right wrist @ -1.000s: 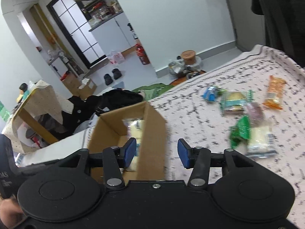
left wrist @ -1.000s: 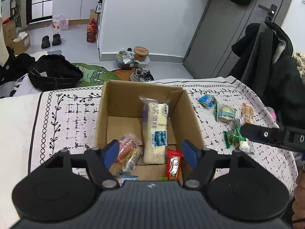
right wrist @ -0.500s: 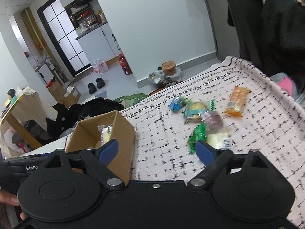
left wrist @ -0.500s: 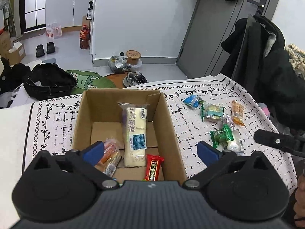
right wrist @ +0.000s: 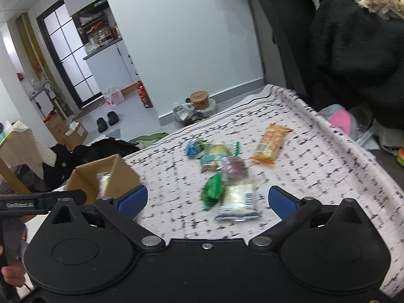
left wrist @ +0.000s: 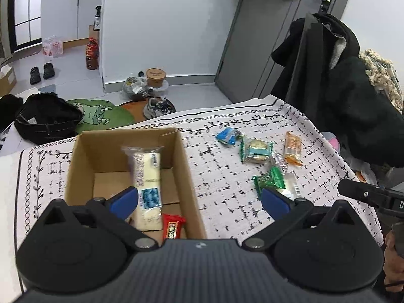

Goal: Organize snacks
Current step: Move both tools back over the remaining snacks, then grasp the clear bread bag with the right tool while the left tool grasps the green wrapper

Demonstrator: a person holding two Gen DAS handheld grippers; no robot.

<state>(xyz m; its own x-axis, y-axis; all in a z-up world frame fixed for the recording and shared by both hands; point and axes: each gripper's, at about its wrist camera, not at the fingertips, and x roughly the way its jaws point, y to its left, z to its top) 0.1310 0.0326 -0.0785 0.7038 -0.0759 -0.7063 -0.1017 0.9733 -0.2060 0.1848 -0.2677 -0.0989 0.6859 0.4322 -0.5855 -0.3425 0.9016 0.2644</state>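
Observation:
A cardboard box (left wrist: 184,166) stands on the patterned tablecloth (left wrist: 222,189) and holds a long white bread pack (left wrist: 147,176) and a red bar (left wrist: 173,228). My left gripper (left wrist: 199,202) is open and empty above the box's right wall. To the right lie loose snacks: a blue pack (left wrist: 226,136), a cracker pack (left wrist: 256,150), an orange pack (left wrist: 293,149) and a green pack (left wrist: 269,179). My right gripper (right wrist: 205,200) is open and empty just before the green pack (right wrist: 213,190) and a white pack (right wrist: 240,199). The box (right wrist: 101,179) sits at its left.
A black coat (left wrist: 353,101) hangs on a rack past the table's right edge. Beyond the far edge the floor holds a black bag (left wrist: 45,118), a green mat (left wrist: 101,113), shoes and a tub. The right gripper's body (left wrist: 373,197) shows at the left view's right edge.
Both grippers have opened wide. The left one drew back and right of the box middle. The right one swung right, from the box toward the loose snacks.

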